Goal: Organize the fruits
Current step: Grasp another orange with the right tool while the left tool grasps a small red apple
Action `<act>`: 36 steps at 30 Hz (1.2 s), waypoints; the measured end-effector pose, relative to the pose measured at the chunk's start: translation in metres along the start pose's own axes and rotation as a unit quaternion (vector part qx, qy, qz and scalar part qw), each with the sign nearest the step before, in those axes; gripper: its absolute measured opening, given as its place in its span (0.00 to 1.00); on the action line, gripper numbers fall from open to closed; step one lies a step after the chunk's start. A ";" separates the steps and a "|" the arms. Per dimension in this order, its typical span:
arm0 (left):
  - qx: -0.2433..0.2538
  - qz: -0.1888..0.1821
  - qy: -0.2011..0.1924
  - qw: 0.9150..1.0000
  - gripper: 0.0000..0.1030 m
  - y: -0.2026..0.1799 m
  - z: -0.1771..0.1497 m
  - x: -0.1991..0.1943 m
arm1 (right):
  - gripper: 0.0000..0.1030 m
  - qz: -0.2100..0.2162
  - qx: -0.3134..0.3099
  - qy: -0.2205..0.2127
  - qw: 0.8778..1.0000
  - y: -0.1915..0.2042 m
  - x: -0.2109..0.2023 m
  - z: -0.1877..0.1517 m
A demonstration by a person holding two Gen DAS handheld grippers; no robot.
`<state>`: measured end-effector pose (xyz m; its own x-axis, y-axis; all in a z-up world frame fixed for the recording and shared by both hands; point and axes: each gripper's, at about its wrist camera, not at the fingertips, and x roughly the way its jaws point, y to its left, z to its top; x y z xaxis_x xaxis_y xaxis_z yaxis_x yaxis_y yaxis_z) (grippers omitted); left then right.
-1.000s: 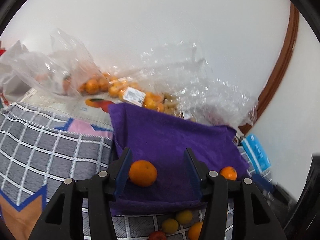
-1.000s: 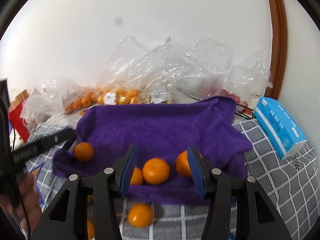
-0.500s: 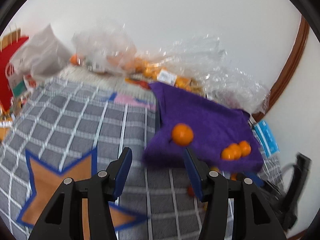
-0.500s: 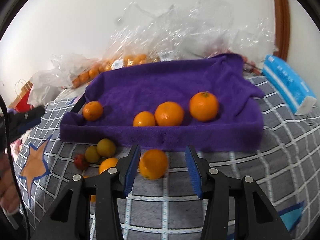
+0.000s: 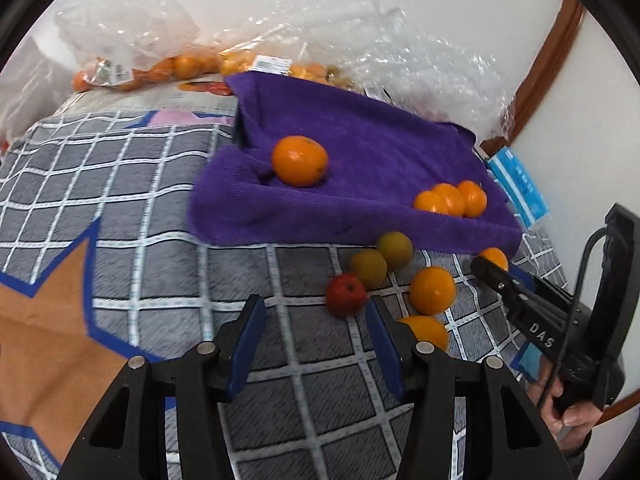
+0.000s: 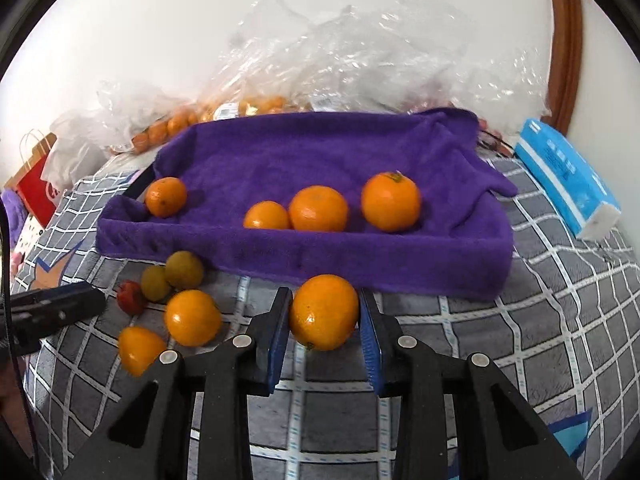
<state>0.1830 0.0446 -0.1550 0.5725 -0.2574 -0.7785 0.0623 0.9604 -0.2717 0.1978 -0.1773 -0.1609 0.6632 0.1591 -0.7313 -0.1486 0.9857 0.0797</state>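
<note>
Four oranges already lie on the purple towel. In front of it, the right gripper closes on a fifth orange; five fruits remain beside. The left gripper hangs open, empty.

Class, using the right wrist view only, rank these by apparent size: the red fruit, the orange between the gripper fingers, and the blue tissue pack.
1. blue tissue pack
2. orange in the right hand-held gripper; its nearness to the camera inflates it
3. red fruit, clearly smallest
</note>
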 end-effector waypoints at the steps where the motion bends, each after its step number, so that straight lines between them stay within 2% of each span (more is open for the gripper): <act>1: 0.003 -0.003 0.004 1.000 0.44 -0.002 0.000 0.003 | 0.32 0.002 0.004 0.001 1.000 -0.003 0.001 0.001; 4: 0.014 0.003 -0.003 1.000 0.43 -0.009 0.002 0.006 | 0.32 0.003 0.017 0.004 1.000 -0.010 0.002 0.001; 7: 0.020 -0.002 0.004 1.000 0.36 -0.011 0.005 0.012 | 0.32 0.006 0.025 0.005 1.000 -0.012 0.003 0.001; 10: 0.038 0.013 -0.003 0.999 0.33 -0.018 0.008 0.016 | 0.32 0.008 0.026 0.009 1.000 -0.011 0.004 0.001; 15: 0.050 0.011 -0.017 0.999 0.22 -0.021 0.007 0.017 | 0.32 0.010 0.029 0.008 0.999 -0.011 0.005 0.001; 19: 0.037 -0.020 -0.032 0.999 0.22 -0.016 0.007 0.010 | 0.32 0.017 0.039 0.005 0.999 -0.014 0.004 0.001; 24: 0.003 -0.035 -0.045 0.998 0.22 -0.005 0.009 0.006 | 0.32 0.022 0.051 -0.005 0.998 -0.018 0.001 0.001; 36: -0.015 -0.027 -0.085 0.996 0.22 0.000 0.009 -0.005 | 0.32 0.032 0.017 -0.048 0.998 -0.003 -0.015 0.000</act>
<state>0.1878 0.0466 -0.1462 0.6993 -0.2835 -0.6562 0.0730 0.9415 -0.3290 0.1882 -0.1827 -0.1501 0.7211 0.2246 -0.6554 -0.1690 0.9744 0.1479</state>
